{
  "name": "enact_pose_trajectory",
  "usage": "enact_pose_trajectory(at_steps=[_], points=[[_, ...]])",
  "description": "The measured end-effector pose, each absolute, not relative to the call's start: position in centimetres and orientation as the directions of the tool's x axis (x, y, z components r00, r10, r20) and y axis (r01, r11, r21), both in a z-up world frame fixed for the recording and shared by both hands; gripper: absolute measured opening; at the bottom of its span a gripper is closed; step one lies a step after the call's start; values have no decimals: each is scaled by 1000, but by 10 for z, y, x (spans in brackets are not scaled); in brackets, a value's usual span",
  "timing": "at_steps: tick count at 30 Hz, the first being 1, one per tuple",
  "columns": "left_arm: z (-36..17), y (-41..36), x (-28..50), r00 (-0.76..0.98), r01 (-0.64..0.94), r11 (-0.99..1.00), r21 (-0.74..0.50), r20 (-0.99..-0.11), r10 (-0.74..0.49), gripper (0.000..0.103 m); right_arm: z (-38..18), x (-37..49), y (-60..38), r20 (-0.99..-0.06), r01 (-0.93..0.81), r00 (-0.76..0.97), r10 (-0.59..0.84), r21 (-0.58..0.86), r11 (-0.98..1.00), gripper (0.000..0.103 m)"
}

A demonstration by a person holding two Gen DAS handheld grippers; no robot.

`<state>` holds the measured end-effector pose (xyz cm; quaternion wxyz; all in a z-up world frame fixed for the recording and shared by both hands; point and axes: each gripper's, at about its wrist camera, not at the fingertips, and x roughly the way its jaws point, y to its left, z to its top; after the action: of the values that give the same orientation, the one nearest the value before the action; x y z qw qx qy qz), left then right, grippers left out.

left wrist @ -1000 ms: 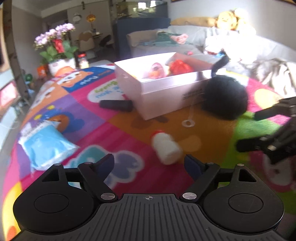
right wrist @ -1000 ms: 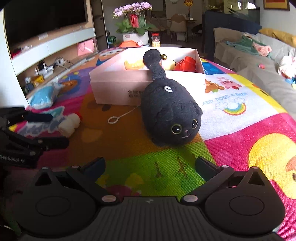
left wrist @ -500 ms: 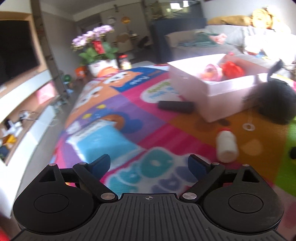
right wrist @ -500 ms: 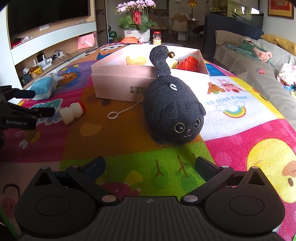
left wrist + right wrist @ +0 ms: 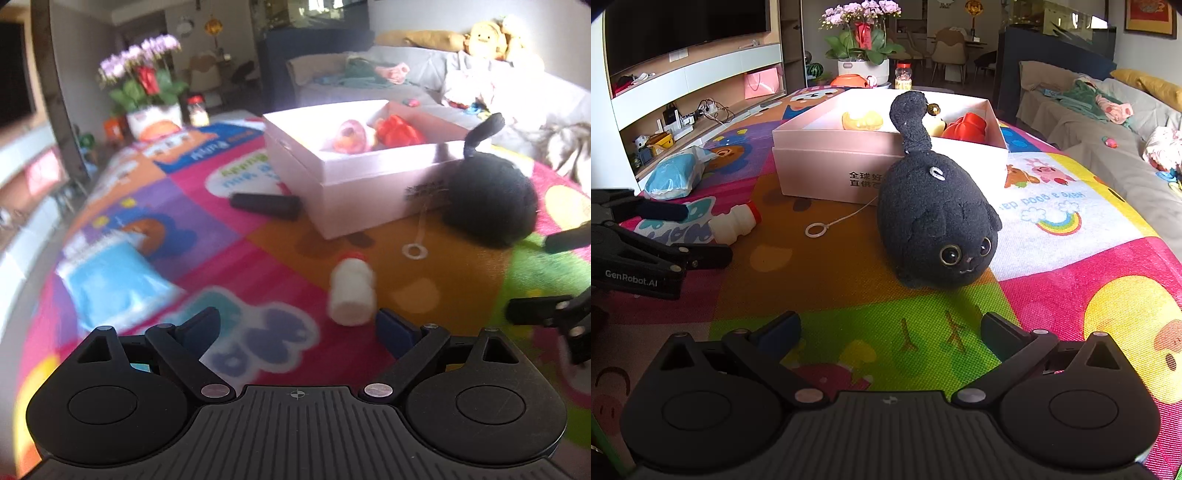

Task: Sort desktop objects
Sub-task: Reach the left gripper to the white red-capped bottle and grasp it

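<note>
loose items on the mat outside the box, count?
4. Black cat plush against the box front; white bottle lying near the left claw; blue packet at the mat's far left; black cylinder beside the box. Others may be hidden behind it.

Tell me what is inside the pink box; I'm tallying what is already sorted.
Inside the pink box show a yellow-orange toy, a red toy and a pink round toy. The walls and the black plush cat hide its floor.

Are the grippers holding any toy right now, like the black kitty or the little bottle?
No, nothing is held. The left gripper and right gripper are both open, the bottle and the black kitty lying on the mat.
</note>
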<state>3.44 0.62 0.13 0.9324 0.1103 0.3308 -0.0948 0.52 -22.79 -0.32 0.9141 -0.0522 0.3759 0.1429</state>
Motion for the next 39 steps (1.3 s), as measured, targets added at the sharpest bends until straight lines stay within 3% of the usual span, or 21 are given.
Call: enact_pose_trajectory(at_steps=[6,11,13,18,24,34,39], points=[[6,28,39,789,149,963,223,-615,20,95,-3,5,-228,-702,-300,677,221,12,954,103],[16,33,33,724,293,956,-27,-647,-240,95,-3,5,-228,-702,-300,677,221,11,954,103],[13,20,34,700,331,942,-63,-653,-290,95,-3,5,-228,-702,-300,677,221,11,954,103],[6,-16,37,665,362,929,-77,-676,-316,83,-3,6,-228,-702,-300,677,221,11,954,103],[6,-16,38,703,378,926,2,-651,-286,88,-2,5,-229,-701,-299,678,222,13,954,103],[10,-19,36,595,514,840,-173,-634,-494,87,-2,6,-228,-701,-299,678,221,12,954,103],[18,-14,31,660,497,864,-79,-612,-436,90,-2,6,-228,-701,-299,678,221,13,954,103]])
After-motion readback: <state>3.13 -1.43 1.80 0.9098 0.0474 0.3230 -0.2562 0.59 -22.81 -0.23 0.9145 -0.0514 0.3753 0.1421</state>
